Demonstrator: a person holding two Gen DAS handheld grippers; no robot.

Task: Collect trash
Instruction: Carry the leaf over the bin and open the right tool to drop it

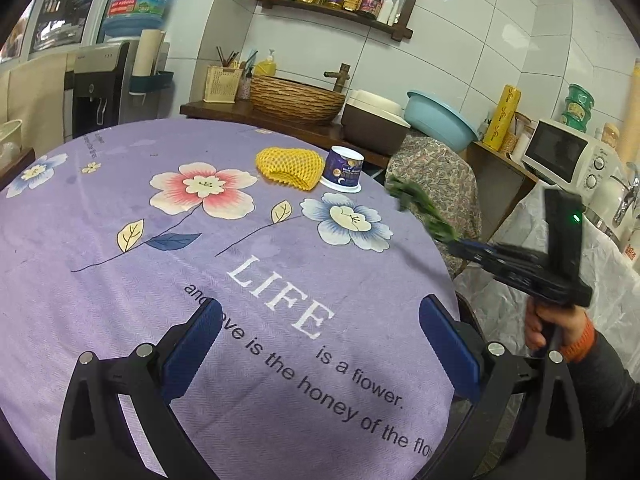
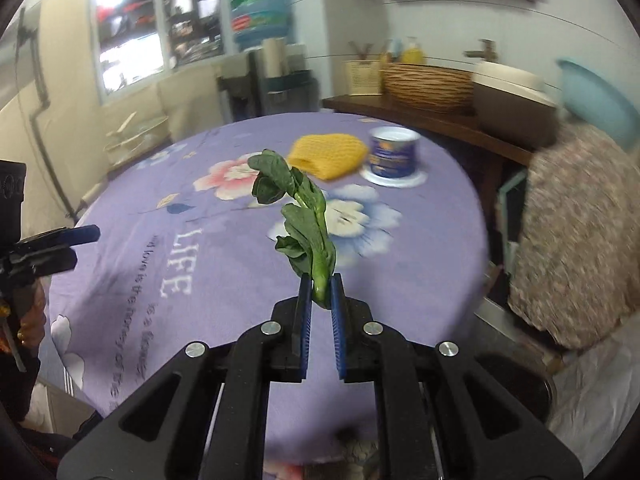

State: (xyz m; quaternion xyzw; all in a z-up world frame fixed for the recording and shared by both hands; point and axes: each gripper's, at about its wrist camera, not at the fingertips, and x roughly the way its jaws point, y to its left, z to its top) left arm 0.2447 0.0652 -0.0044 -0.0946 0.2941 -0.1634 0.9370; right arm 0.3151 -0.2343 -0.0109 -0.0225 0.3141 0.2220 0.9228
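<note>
My right gripper is shut on the stalk of a wilted green leafy vegetable, lifted above the purple flowered tablecloth. The left wrist view shows that same right gripper off the table's right edge, the green leaves blurred at its tip. My left gripper hovers open over the cloth with nothing between its blue pads. A yellow foam fruit net and a dark blue paper cup sit side by side at the far side of the table.
A chair draped in patterned fabric stands beyond the table's right edge. White crumpled plastic lies at the right. A wooden counter behind carries a wicker basket, a brown pot and a light blue basin; a microwave stands further right.
</note>
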